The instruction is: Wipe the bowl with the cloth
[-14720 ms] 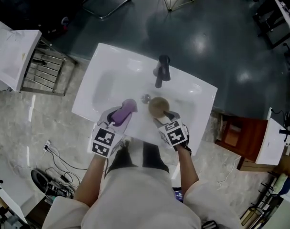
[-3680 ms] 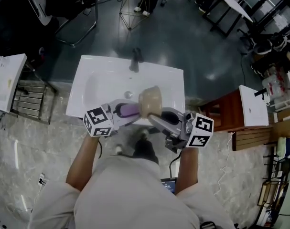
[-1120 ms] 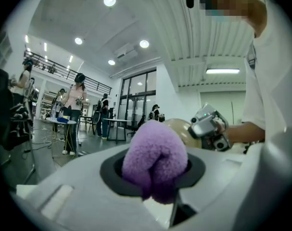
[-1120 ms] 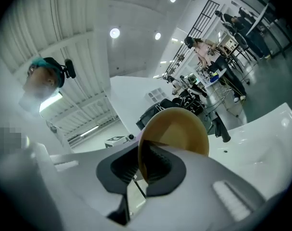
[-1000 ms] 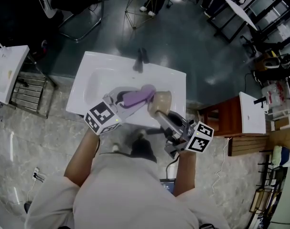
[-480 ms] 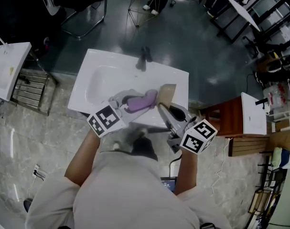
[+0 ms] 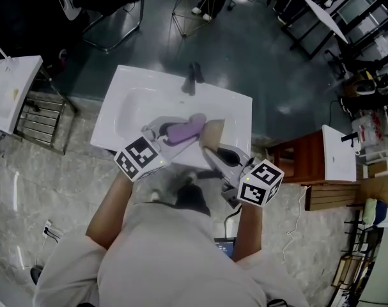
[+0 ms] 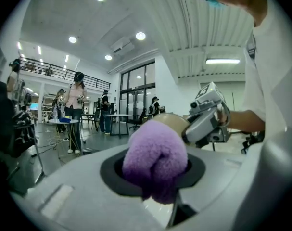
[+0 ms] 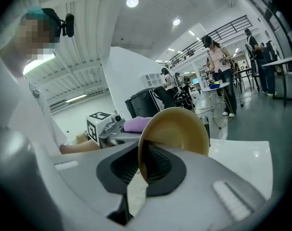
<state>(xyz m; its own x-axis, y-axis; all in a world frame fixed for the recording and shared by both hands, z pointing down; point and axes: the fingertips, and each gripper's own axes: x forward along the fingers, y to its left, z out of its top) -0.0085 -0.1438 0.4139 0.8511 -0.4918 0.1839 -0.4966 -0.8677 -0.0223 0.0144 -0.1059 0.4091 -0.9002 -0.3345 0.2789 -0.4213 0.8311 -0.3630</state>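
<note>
From above, the left gripper (image 7: 171, 135) was clenched on a purple cloth (image 7: 186, 128). The cloth's free end lay against the tan bowl (image 7: 212, 133), over the front of the white sink (image 7: 126, 107). The right gripper (image 7: 211, 151) held the bowl by its near rim, though the pads were too small to make out there.

In the left gripper view the fluffy cloth bulged up between the jaws. It filled the gap and hid both pads. Behind it showed a rounded slice of the bowl and the grey body of the right gripper, the rest cut off by the cloth.

In the right gripper view the jaws were pinched tight on the bowl's thin rim, one ribbed black pad pressed flat to it. The bowl was smooth, round and matte, and stood on edge. The cloth peeked past its left side, and the bowl hid where the two met.
</note>
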